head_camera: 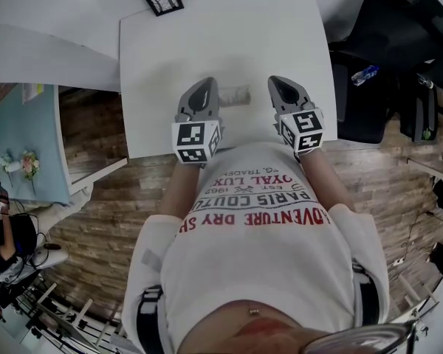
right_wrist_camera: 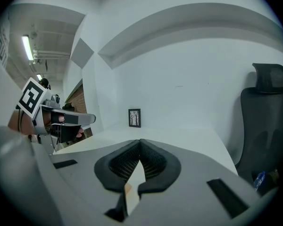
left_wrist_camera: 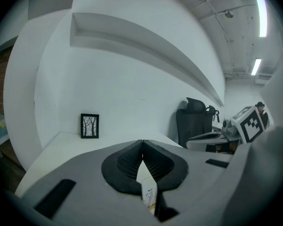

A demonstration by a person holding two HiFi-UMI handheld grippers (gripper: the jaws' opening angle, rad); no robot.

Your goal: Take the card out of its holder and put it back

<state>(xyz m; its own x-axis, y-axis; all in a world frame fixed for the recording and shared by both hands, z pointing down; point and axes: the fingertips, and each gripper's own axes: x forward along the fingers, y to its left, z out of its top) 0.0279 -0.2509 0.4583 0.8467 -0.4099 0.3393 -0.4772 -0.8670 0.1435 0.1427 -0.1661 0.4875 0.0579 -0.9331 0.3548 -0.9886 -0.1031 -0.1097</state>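
White tabletop [head_camera: 155, 65] is seen in the head view with the card holder [head_camera: 235, 94] braced between left gripper [head_camera: 207, 85] and right gripper [head_camera: 279, 83], probably to steady the pull; its printed edge is pinched tight in the left gripper view, and a pale sliver, likely the card [right_wrist_camera: 133, 185], is clamped but mostly hidden in the right gripper view.

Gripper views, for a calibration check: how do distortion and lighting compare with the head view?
Left gripper view: strong fisheye, black corners, ceiling light strips blown out. Right gripper view: same curving, wall ledge bowed, light even. Head view: milder bending, soft shadows on the white table.
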